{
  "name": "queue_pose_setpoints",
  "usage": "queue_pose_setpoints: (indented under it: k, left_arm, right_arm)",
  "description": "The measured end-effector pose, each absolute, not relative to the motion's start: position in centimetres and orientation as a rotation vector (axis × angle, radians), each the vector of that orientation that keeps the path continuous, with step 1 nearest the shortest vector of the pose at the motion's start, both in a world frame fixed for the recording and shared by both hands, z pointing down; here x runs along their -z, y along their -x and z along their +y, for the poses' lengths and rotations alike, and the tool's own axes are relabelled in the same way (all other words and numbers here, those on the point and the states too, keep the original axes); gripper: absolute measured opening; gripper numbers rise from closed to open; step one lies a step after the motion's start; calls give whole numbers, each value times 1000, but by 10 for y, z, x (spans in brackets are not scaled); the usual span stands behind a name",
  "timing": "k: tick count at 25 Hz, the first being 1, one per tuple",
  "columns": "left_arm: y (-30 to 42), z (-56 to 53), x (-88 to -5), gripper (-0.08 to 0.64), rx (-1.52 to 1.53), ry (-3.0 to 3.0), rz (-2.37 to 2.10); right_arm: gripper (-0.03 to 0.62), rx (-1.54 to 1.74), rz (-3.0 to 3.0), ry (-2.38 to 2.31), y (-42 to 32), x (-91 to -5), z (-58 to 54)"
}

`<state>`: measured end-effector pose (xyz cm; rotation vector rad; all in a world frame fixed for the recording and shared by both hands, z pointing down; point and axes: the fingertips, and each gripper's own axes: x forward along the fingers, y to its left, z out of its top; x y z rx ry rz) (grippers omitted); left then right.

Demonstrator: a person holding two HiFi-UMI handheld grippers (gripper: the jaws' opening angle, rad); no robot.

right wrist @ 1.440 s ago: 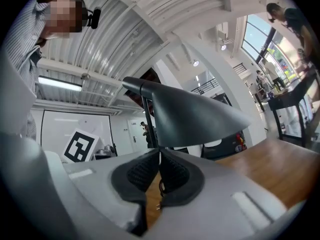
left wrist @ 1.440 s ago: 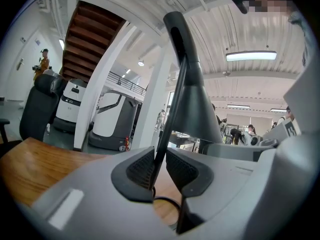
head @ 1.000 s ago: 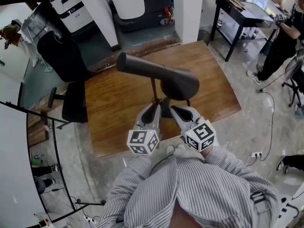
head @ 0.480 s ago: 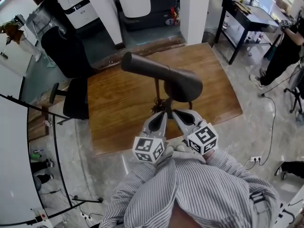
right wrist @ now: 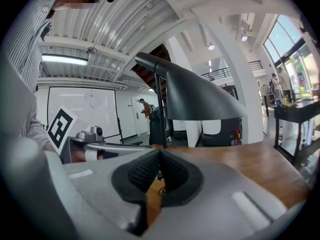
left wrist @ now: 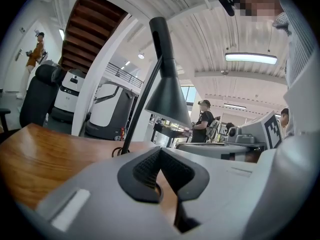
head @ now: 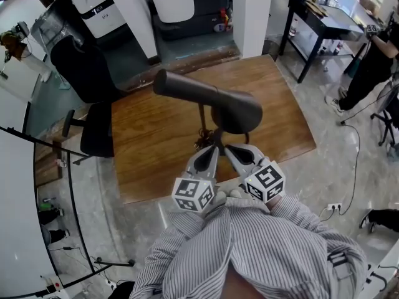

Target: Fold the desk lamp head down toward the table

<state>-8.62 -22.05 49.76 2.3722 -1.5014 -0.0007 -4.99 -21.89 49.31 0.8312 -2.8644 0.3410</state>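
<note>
A dark desk lamp stands on the wooden table (head: 146, 145). Its cone head (head: 235, 111) faces down, and a long dark neck (head: 184, 87) runs from it up and to the left. A thin stem (head: 202, 120) carries the head. My left gripper (head: 212, 150) and right gripper (head: 227, 149) sit side by side at the table's near edge, just short of the stem's foot. Both are shut with nothing between the pads. In the left gripper view the head (left wrist: 167, 96) rises above my shut tips (left wrist: 160, 152). In the right gripper view the head (right wrist: 200, 100) hangs above the tips (right wrist: 160, 153).
A coil of cable (head: 204, 143) lies at the lamp's foot. A black office chair (head: 87, 86) stands off the table's left end. White machines (head: 100, 8) and a pillar (head: 249, 11) are behind, and a black side table (head: 318, 18) and a person (head: 374, 55) are at the right.
My left gripper has shifted a little toward the right gripper and the lamp's foot. The lamp and the right gripper have not moved.
</note>
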Motion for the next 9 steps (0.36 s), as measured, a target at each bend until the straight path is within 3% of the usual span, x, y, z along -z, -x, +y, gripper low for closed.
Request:
queue_pose_setpoints:
  k: [9]
  left_arm:
    - [85, -222, -497, 6, -7, -2363, -1512]
  right_arm:
    - [0, -345, -2858, -812, 47, -494, -221]
